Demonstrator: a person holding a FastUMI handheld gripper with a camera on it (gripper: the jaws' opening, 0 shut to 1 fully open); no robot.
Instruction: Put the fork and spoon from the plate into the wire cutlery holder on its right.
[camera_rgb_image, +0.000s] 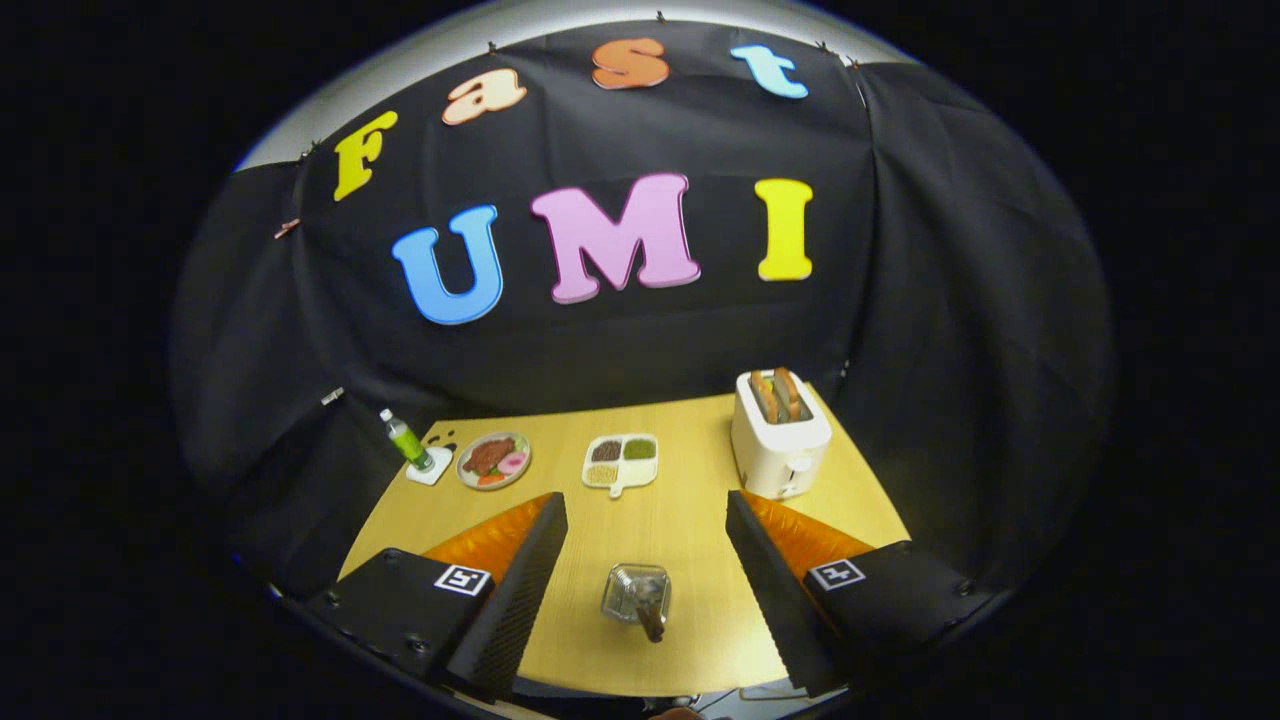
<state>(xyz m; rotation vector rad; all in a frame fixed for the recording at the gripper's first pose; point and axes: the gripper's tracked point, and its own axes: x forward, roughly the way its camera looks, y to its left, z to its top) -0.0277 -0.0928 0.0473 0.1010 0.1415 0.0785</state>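
Note:
My gripper (645, 500) hangs high above the wooden table (680, 470), open, with nothing between its fingers. Below the gap between the fingers, toward the table's near edge, stands the wire cutlery holder (634, 592). A dark handle (653, 622) sticks out of the holder toward me; I cannot tell which utensil it belongs to. The table on either side of the holder is hidden behind the fingers (520, 585).
A white toaster (779, 440) with two slices of bread stands at the back right. Along the back, a white divided dish (621, 462), a plate of food (493, 459) and a green bottle (406, 440) on a white coaster stand in a row.

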